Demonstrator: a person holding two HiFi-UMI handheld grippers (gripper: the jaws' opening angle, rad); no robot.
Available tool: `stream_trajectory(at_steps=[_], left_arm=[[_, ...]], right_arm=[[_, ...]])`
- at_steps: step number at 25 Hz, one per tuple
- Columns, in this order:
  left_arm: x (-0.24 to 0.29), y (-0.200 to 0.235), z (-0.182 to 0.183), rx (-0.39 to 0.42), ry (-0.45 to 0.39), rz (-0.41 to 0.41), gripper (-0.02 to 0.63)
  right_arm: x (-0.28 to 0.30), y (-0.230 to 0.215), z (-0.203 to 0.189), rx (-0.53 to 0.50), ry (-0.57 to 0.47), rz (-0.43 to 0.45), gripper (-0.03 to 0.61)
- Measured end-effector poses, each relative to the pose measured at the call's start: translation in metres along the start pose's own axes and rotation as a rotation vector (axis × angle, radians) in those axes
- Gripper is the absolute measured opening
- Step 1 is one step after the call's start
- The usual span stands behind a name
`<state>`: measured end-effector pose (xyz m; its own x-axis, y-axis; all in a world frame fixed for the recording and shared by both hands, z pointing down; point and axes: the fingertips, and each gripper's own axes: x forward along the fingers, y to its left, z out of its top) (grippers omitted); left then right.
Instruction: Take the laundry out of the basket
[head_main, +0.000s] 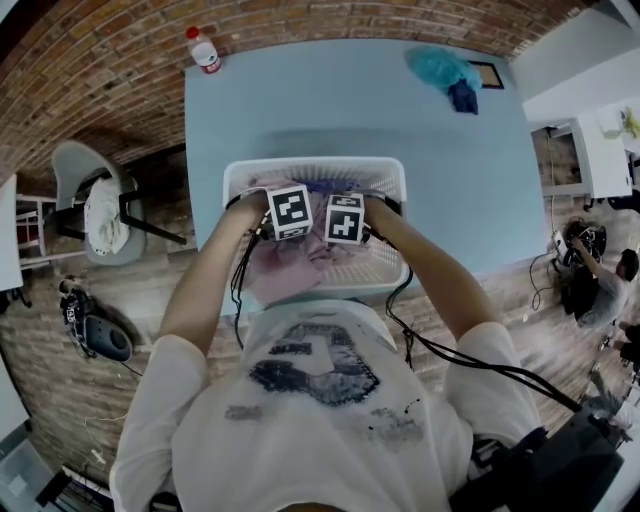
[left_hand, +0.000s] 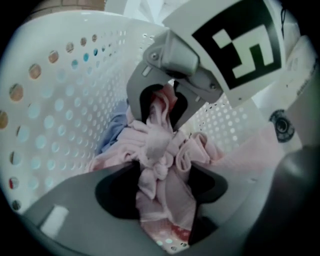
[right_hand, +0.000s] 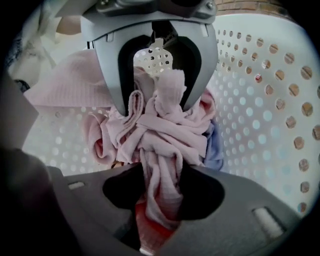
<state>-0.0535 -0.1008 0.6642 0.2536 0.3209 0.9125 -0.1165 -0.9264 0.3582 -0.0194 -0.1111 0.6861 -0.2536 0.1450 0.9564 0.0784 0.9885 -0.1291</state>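
Nearest the lens: left claw, grey jaws pointing steeply down into the white perforated plastic laundry basket. A bunched fold of pale pink soft cloth fills the gap between the jaws, and the pads press on it from both sides. Left claw: clamped on the cloth.

Right claw: same posture, also inside the basket. A twisted rope of the same pink cloth runs down between its jaws, pinched. Right claw: clamped on the cloth.

Each claw shows in the other's camera, facing it across the bundle, with the cloth knotted up between them. From the head view, the two marker cubes sit side by side, nearly touching, over the middle of the basket; left claw, right claw.

Pink cloth is inside the basket, towards its near left corner. A light blue garment lies beside it against the basket wall. Red-patterned fabric sits under the pink; I cannot tell if it is a separate item.

Basket stands at the near edge of the pale blue tabletop, left of centre. Far left corner: clear plastic bottle with red cap. Far right corner: teal crumpled cloth, with a dark blue piece touching it.
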Motion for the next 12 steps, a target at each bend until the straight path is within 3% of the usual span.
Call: stream_trajectory(at_steps=[2, 6, 12], left_arm=[[-0.001, 0.000, 0.001, 0.008, -0.004, 0.006, 0.276], [-0.005, -0.004, 0.003, 0.055, -0.022, 0.031, 0.184], [-0.017, -0.002, 0.007, 0.112, -0.047, 0.115, 0.127]], right_arm=[[-0.002, 0.001, 0.000, 0.003, -0.004, 0.001, 0.181], [-0.005, 0.002, 0.002, 0.015, -0.025, -0.005, 0.145], [-0.012, 0.001, 0.008, 0.043, -0.067, -0.017, 0.127]])
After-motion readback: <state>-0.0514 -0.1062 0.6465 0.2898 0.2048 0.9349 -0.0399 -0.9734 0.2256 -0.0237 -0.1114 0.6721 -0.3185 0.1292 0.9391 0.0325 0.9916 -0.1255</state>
